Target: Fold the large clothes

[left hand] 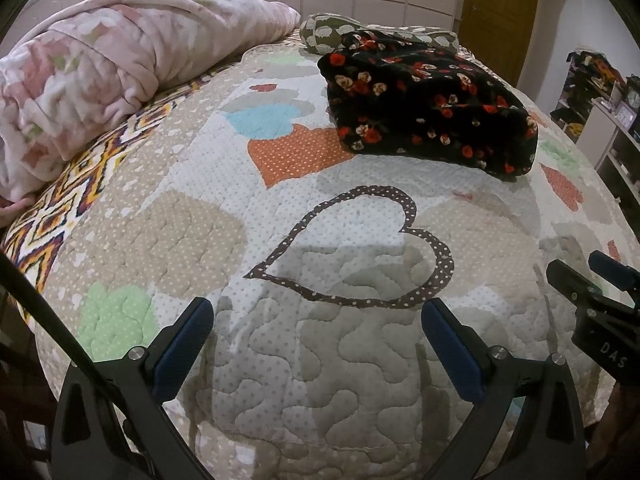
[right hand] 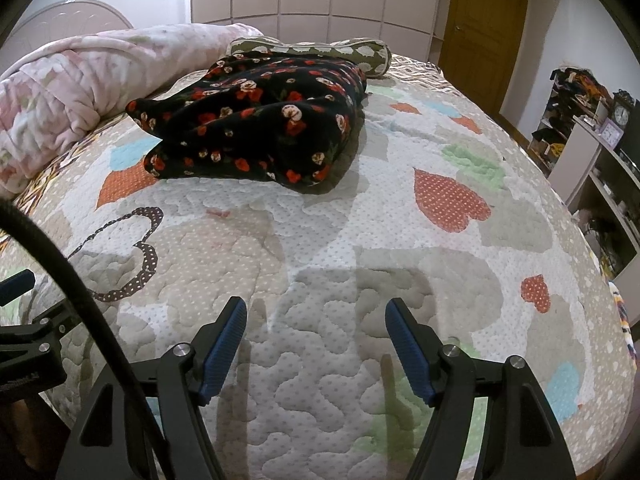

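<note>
A black garment with red and cream flowers (left hand: 432, 108) lies folded in a thick bundle on the quilted bed cover (left hand: 328, 360), far from both grippers; it also shows in the right wrist view (right hand: 260, 128). My left gripper (left hand: 318, 316) is open and empty, low over the quilt near the bed's front edge. My right gripper (right hand: 316, 316) is open and empty too, beside the left one; it shows at the right edge of the left wrist view (left hand: 592, 272).
A rolled pink floral blanket (left hand: 100, 80) lies along the left side of the bed. An olive patterned pillow (right hand: 312, 50) sits behind the garment. A wardrobe and a wooden door (right hand: 480, 12) stand at the back. Shelves with a clock (right hand: 622, 114) are at the right.
</note>
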### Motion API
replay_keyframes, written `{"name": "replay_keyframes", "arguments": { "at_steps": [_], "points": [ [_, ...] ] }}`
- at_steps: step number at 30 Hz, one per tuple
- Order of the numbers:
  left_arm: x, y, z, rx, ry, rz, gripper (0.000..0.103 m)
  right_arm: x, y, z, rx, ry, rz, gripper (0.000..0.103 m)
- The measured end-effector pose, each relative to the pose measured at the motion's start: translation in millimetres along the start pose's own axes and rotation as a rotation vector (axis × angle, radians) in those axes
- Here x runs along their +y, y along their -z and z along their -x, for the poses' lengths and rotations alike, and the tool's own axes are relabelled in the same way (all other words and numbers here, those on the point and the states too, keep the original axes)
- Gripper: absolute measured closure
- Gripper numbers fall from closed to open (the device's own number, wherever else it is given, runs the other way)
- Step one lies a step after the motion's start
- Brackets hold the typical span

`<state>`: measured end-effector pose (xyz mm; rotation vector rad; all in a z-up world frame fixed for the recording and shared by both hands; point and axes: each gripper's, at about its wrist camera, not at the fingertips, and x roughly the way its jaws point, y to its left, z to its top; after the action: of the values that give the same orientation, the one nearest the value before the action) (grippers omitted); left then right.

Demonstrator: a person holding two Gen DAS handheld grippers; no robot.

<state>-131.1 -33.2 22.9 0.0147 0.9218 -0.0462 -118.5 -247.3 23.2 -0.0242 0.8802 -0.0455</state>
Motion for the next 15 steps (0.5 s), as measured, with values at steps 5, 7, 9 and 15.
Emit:
{"name": "replay_keyframes", "arguments": {
  "at_steps": [5, 7, 9, 15],
  "points": [
    [0.1, 0.2, 0.0, 0.001, 0.000, 0.000, 0.000, 0.1, 0.0, 0.0, -0.001, -0.001, 0.001, 0.027],
    [-0.2, 0.3, 0.3, 0.001, -0.002, 0.000, 0.000, 2.0, 0.0, 0.2, -0.002, 0.000, 0.003, 0.027],
    [0.3, 0.2, 0.2, 0.001, -0.001, -0.001, 0.000, 2.7, -0.3, 0.3, -0.003, -0.001, 0.003, 0.027],
    [1.6, 1.6, -1.1, 0.010, -0.001, 0.004, 0.000, 3.9, -0.1, 1.1, -0.004, -0.002, 0.004, 0.027]
  ]
}}
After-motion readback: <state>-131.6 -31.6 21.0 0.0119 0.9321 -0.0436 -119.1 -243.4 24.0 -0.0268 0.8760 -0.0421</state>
